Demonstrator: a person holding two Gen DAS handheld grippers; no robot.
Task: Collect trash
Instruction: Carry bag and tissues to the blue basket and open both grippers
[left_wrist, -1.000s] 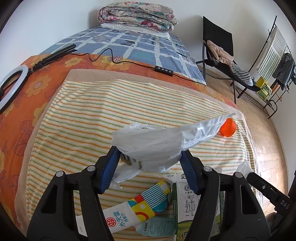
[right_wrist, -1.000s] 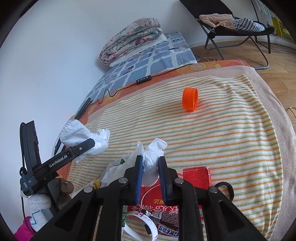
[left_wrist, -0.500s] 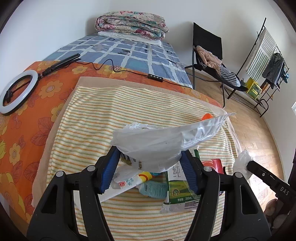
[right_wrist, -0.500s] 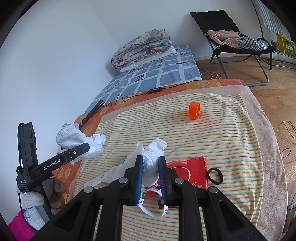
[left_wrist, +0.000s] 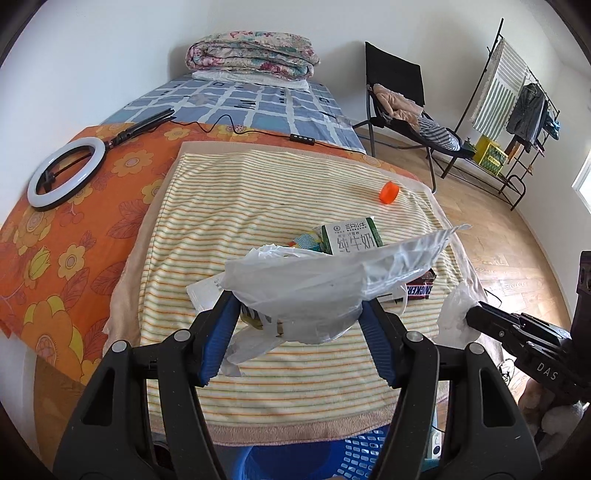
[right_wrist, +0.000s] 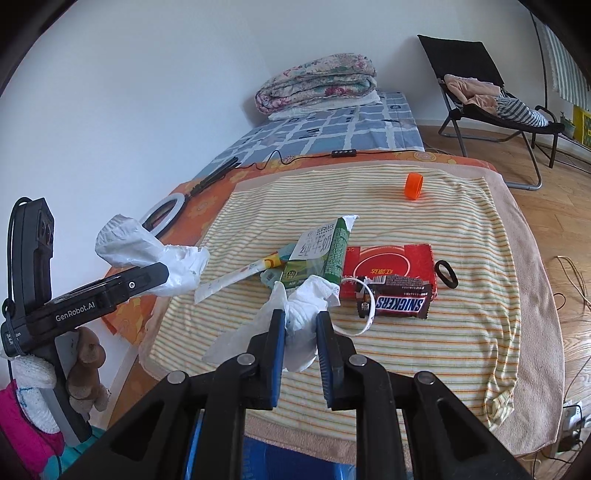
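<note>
The left gripper (left_wrist: 299, 314) has its jaws spread wide on a bulky clear plastic bag (left_wrist: 314, 284) with some packaging bunched inside; what exactly is inside is hard to make out. The right gripper (right_wrist: 300, 321) is nearly closed, pinching a white stretch of the same bag (right_wrist: 306, 299). The bag hangs between the two above the near edge of the striped blanket (right_wrist: 461, 332), and it blocks part of the left view of the litter behind it. On the blanket lie a green milk carton (right_wrist: 321, 254), a red box (right_wrist: 391, 266), a Snickers wrapper (right_wrist: 399, 304), a black hair tie (right_wrist: 446, 274) and, well apart near the far edge, an orange cap (right_wrist: 414, 185). A blue basket (left_wrist: 365, 454) shows below the blanket's edge. A ring light (left_wrist: 66, 171) lies on the orange sheet (left_wrist: 55, 258).
</note>
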